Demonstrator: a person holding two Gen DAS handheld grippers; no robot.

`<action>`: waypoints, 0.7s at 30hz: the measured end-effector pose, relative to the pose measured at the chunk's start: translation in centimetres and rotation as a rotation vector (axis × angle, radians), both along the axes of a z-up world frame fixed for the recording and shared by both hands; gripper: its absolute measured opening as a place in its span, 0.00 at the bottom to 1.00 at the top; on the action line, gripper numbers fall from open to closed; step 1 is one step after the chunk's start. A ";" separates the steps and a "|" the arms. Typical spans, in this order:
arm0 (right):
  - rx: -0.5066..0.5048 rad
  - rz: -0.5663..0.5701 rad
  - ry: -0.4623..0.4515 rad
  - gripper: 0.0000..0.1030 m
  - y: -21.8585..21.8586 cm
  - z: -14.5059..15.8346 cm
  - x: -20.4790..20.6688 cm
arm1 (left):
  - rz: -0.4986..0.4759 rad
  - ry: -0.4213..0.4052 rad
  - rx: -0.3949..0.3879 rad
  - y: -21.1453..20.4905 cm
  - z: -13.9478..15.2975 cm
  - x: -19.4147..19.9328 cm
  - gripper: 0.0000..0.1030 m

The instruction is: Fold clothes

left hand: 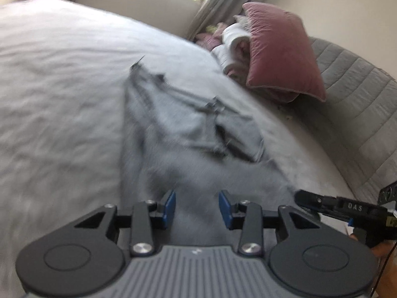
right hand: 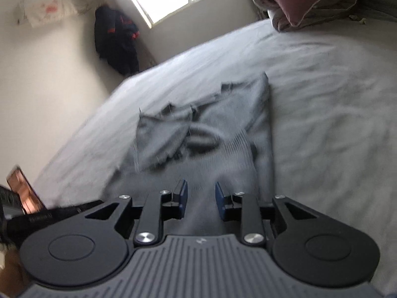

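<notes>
A grey garment (left hand: 188,136) lies partly folded on the bed, its sleeves folded in across the body; it also shows in the right wrist view (right hand: 213,134). My left gripper (left hand: 197,203) is open and empty, just above the garment's near edge. My right gripper (right hand: 199,193) is open and empty, also over the near part of the garment. The right gripper's body (left hand: 342,208) shows at the lower right of the left wrist view. Both views are blurred.
The bed (left hand: 57,94) has a light grey sheet. A pink pillow (left hand: 280,49) and folded laundry (left hand: 230,47) sit by the grey headboard (left hand: 359,99). A dark jacket (right hand: 116,39) hangs on the wall by the window.
</notes>
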State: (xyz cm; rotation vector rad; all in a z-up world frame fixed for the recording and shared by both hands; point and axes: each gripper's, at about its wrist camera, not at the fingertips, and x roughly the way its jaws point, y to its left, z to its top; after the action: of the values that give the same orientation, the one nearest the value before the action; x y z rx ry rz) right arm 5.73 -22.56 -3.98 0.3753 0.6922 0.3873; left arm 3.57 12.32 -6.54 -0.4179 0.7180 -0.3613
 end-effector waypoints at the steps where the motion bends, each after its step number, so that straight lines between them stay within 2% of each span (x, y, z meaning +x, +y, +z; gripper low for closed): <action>1: -0.022 0.001 0.017 0.29 -0.2 -0.4 -0.4 | 0.012 0.009 -0.003 0.5 -0.3 -0.4 0.37; 4: -0.030 -0.015 0.040 0.28 -1.2 -0.8 -1.9 | 0.046 0.023 -0.062 2.4 -0.3 -1.5 0.38; 6: 0.023 -0.024 0.051 0.29 -2.3 -0.4 -2.6 | 0.064 0.033 -0.115 3.6 -0.1 -2.2 0.40; 8: 0.084 -0.029 0.058 0.43 -3.4 0.0 -3.2 | 0.073 0.054 -0.185 4.9 -0.2 -2.7 0.54; 9: 0.115 -0.030 0.062 0.56 -4.0 0.1 -3.3 | 0.070 0.075 -0.220 5.6 -0.4 -2.9 0.58; 10: 0.157 -0.030 0.086 0.60 -4.6 -0.2 -3.4 | 0.068 0.099 -0.252 6.2 -0.6 -3.0 0.62; 13: 0.282 -0.031 0.161 0.60 -6.4 -1.2 -3.4 | 0.096 0.154 -0.327 8.1 -1.4 -3.1 0.70; 14: 0.309 -0.042 0.219 0.60 -6.6 -1.5 -2.9 | 0.111 0.168 -0.347 8.7 -1.6 -3.1 0.71; 18: 0.363 -0.078 0.358 0.60 -6.8 -2.0 -1.5 | 0.132 0.205 -0.444 9.8 -2.7 -2.7 0.70; 21: 0.367 -0.060 0.384 0.60 -7.0 -1.8 -0.8 | 0.125 0.222 -0.456 9.4 -3.1 -2.0 0.70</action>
State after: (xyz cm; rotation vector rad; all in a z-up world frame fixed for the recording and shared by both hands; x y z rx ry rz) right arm 4.89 -29.54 -5.75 0.8310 0.9833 0.3896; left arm 1.53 21.74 -9.67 -0.9417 0.8201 -0.3629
